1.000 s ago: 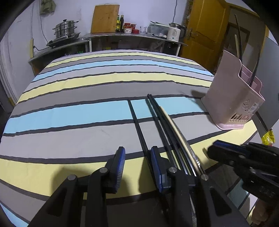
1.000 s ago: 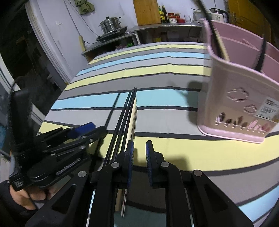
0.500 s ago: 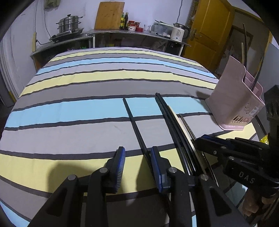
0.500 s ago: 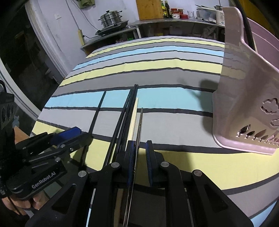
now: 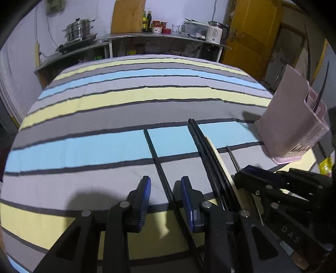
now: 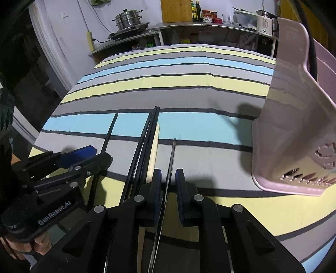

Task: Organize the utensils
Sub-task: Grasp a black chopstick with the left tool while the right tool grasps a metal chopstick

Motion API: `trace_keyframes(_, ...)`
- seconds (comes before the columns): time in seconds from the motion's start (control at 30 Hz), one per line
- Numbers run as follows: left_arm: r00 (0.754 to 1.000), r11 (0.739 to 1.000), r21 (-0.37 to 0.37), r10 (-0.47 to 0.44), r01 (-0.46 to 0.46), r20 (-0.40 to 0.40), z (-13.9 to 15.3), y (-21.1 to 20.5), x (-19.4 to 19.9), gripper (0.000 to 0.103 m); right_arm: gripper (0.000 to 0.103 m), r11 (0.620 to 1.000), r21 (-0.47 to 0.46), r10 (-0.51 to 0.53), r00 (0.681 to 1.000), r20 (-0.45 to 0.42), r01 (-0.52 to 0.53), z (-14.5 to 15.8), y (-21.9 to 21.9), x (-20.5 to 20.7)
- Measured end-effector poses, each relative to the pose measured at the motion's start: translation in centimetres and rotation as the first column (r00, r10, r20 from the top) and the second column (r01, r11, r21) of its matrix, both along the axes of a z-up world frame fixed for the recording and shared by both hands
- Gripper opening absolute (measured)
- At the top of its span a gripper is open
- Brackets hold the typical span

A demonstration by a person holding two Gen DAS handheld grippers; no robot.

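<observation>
The left gripper hangs low over the near edge of the striped cloth, its jaws spread with a lone black chopstick running between the blue pads, clear of both; the jaws have just been narrowing a little. Just to its right sits the right gripper, its jaws standing close together around a thin metal chopstick that passes between the pads; whether the pads actually press on it cannot be told, and these jaws too have just been closing slightly. A person's fingers curl round the left gripper's handle at the near left of the right wrist view.

Between the two grippers lies a bundle of black chopsticks with one pale wooden chopstick touching its right side. All these sticks lie lengthwise, pointing away toward the far side of the table.

Further off and to the right stands the pink utensil holder, upright on the cloth, with dark sticks already leaning in it. Its shadow falls on the cloth to its left.

Beyond the table, a metal counter holds a steamer pot, a wooden cutting board, bottles and a white kettle. A yellow door stands at the far right.
</observation>
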State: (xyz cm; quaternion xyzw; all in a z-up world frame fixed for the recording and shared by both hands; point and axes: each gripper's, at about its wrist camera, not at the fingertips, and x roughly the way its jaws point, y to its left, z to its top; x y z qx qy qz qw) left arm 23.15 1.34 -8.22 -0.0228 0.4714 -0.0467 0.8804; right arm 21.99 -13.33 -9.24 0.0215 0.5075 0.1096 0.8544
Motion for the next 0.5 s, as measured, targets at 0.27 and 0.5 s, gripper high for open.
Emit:
trace_keyframes(0.27, 1.0, 1.0, 0.019, -0.003, 0.003, -0.001, 0.0, 0.0, 0.2, 0.008, 0.006, 1.0, -0.006, -0.003, 1.0, -0.002, 0.003, 0.1, -0.1, 0.1)
trace_keyframes(0.5, 1.0, 0.998, -0.059, -0.015, 0.016, 0.014, 1.4, 0.6, -0.5, 0.006, 0.005, 0.999, 0.032, 0.002, 1.0, 0.026, -0.003, 1.7, -0.4, -0.9)
